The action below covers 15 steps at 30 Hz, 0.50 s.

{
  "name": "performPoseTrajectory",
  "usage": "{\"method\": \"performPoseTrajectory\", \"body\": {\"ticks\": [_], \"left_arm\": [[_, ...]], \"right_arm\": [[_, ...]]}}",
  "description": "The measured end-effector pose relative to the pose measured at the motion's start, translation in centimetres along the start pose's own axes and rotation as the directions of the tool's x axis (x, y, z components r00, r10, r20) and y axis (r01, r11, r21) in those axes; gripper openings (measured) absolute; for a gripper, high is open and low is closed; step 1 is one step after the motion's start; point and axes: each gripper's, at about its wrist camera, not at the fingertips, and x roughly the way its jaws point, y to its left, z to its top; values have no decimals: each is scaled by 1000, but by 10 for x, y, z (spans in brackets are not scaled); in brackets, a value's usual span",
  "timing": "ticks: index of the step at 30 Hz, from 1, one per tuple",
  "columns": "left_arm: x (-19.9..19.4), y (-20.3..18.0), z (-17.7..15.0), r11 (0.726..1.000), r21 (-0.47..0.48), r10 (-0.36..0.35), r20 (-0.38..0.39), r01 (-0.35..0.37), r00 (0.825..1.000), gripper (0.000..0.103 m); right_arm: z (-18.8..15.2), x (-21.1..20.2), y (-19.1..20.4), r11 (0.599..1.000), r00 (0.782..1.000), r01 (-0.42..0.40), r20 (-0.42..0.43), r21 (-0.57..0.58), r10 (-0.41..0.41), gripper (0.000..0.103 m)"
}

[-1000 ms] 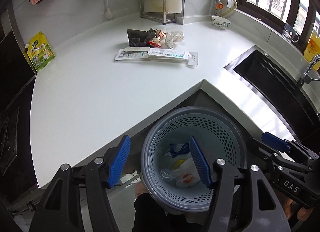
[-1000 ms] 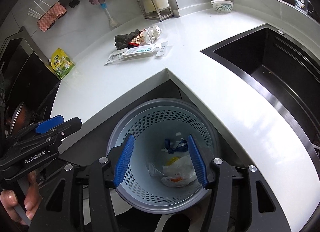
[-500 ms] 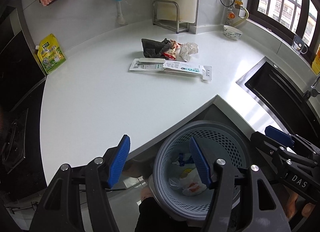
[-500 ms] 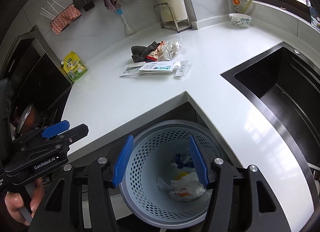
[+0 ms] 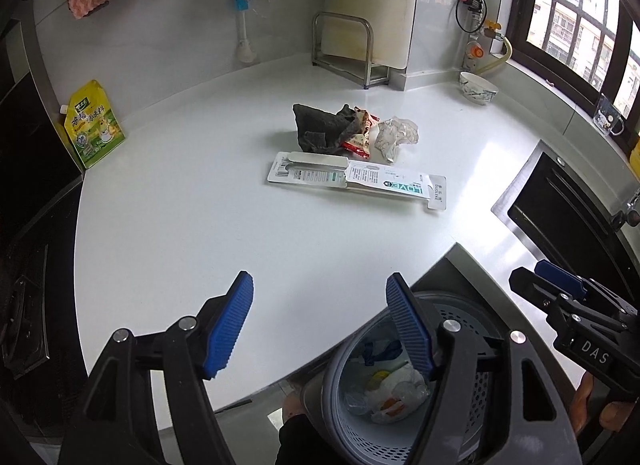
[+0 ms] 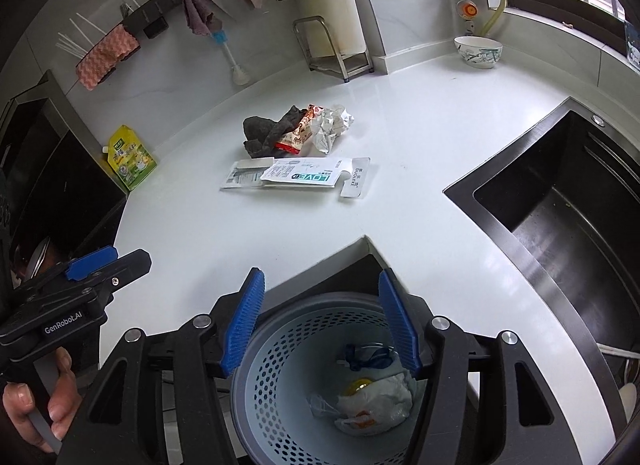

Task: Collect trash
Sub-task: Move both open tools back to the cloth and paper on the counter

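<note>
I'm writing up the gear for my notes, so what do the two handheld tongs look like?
Both tongs, the left and the right, are matte black plastic frames with silver bolts and ribbed blue pads on the fingers. White lettering on the left one's side reads GenRobot.AI; the right one's reads DAS. No cables or sleeves show.

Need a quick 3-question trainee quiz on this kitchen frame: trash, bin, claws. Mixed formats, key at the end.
1. True or false: the left claw grips a piece of trash.
2. Which lies nearest the counter's front edge: (a) the dark grey crumpled cloth, (b) the long white cardboard blister package, (c) the crumpled clear plastic wrapper?
3. Fill in: the white plastic bag lies inside the ____.

Key:
1. False; both it and the right claw are open and empty.
2. b
3. The round grey perforated plastic bin.
</note>
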Motion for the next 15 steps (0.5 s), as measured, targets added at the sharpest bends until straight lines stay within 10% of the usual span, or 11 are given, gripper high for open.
{"method": "performPoseTrajectory", "body": {"ticks": [15], "left_arm": [[59, 42, 66, 999, 3, -34, -5, 34, 999, 68]], "right_arm": [[48, 51, 12, 997, 997, 75, -5, 30, -75, 57]]}}
